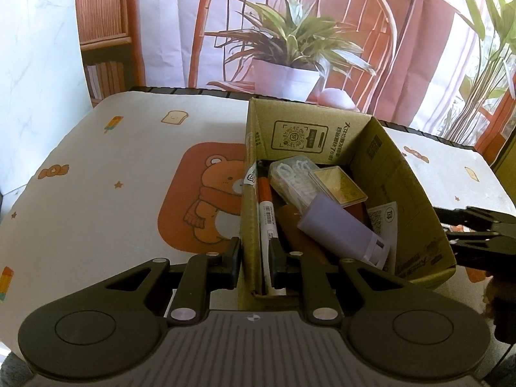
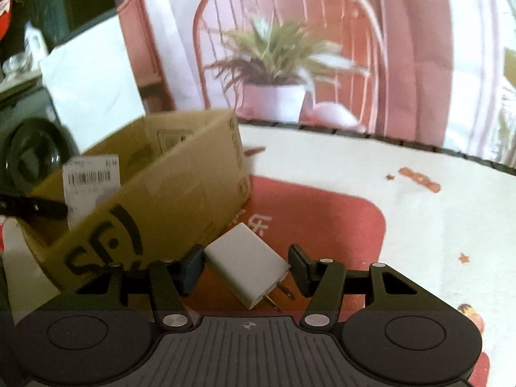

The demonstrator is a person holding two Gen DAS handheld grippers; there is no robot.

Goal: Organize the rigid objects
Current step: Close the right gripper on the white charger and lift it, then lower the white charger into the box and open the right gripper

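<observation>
White charger (image 2: 246,266), seen only by the right wrist camera, lying diagonal between the parted, non-touching fingers of the right gripper (image 2: 246,267), cardboard box (image 1: 416,200) just left of it; left view alone shows left gripper (image 1: 256,254) clamped on the box wall, inside: marker (image 1: 266,213), lilac tube (image 1: 338,225), clear case (image 1: 295,177).

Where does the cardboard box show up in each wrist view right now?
Left wrist: cardboard box right of centre, open, items inside; left hand-held gripper clamps its near-left wall.
Right wrist: box left of centre, seen from outside.
Shared landmark: potted plant backdrop behind the table.
</observation>
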